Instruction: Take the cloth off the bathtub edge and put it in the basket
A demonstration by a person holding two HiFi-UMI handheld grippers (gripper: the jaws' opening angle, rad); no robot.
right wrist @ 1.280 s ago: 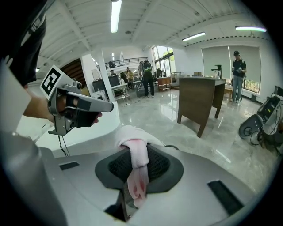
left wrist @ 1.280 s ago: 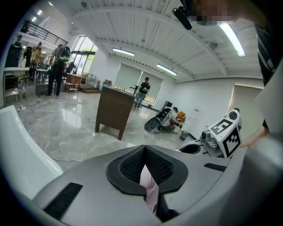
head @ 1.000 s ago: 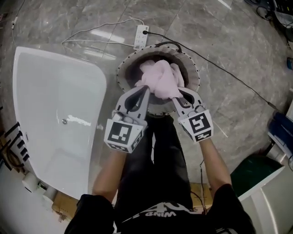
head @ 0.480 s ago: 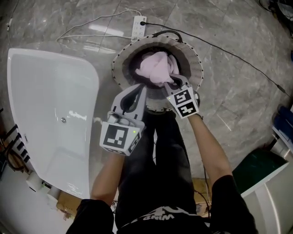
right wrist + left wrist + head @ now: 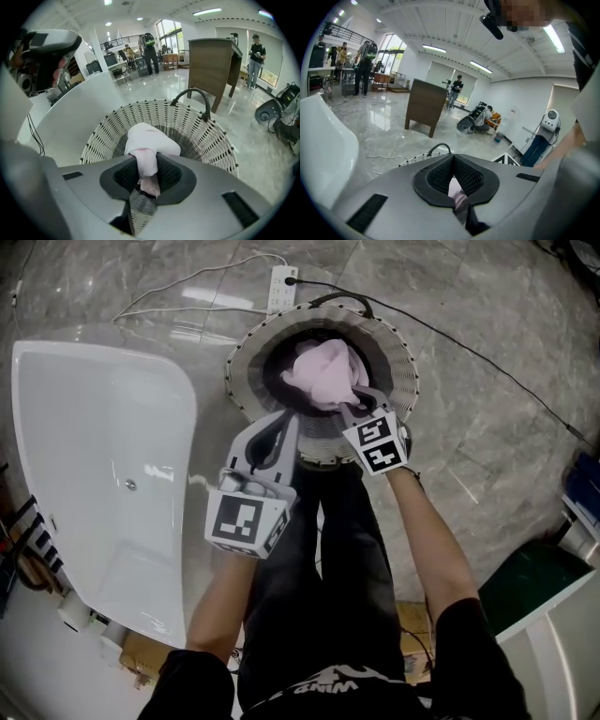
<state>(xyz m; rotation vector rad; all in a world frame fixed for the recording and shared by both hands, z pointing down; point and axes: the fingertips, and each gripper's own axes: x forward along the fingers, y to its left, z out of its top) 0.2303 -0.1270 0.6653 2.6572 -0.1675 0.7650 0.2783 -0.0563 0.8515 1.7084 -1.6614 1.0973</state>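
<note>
The pink cloth [image 5: 323,376] hangs bunched inside the round white wicker basket [image 5: 398,352]. My right gripper [image 5: 359,401] reaches over the near rim and is shut on the cloth [image 5: 150,140], which drapes forward over its tips above the basket [image 5: 206,136]. My left gripper [image 5: 292,418] stays at the near rim, a little short of the cloth, with its jaws together. In the left gripper view a pale pink sliver shows between the pads [image 5: 440,178]; I cannot tell whether it is pinched cloth. The white bathtub [image 5: 187,418] lies to the left with nothing on its edge.
A white power strip [image 5: 279,289] and a black cable [image 5: 487,357] lie on the marble floor beyond the basket. A dark green bin [image 5: 530,587] sits at lower right. The person's legs are directly below. A brown cabinet [image 5: 213,61] and several people stand farther off.
My right gripper has carried the cloth forward and down into the basket. The left gripper stayed at the near rim, and the cloth has drawn away from its tips.
</note>
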